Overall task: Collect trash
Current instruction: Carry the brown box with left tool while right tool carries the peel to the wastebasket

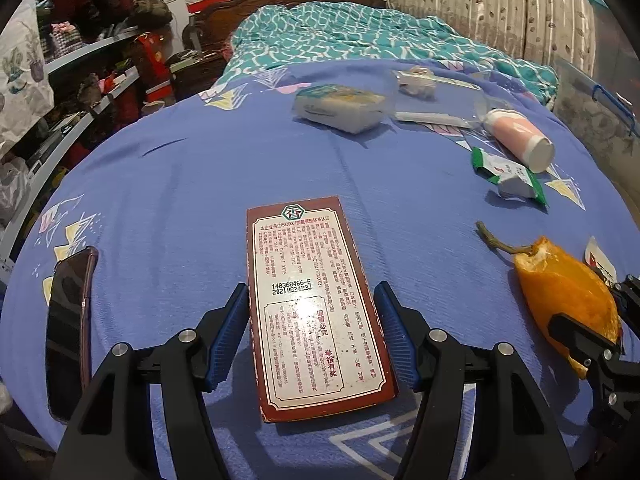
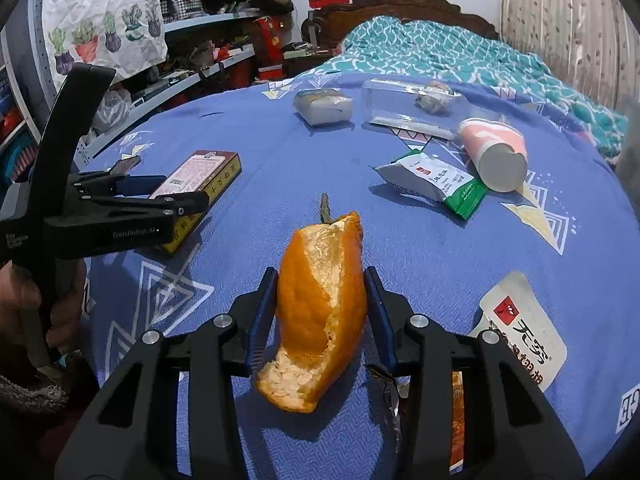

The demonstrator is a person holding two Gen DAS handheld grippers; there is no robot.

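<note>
On the blue bedsheet (image 1: pixel 168 200), a red box (image 1: pixel 316 308) lay flat between the wide-spread jaws of the left gripper (image 1: pixel 313 332), untouched, its long axis running straight away from the camera. An orange peel (image 2: pixel 322 312) was flanked closely by the right gripper (image 2: pixel 321 316), stem end pointing away; whether it was squeezed could not be told. Farther off lay a green-edged packet (image 2: pixel 436 184), a pink cup (image 2: pixel 494 154) on its side and a tissue pack (image 2: pixel 324 106).
</note>
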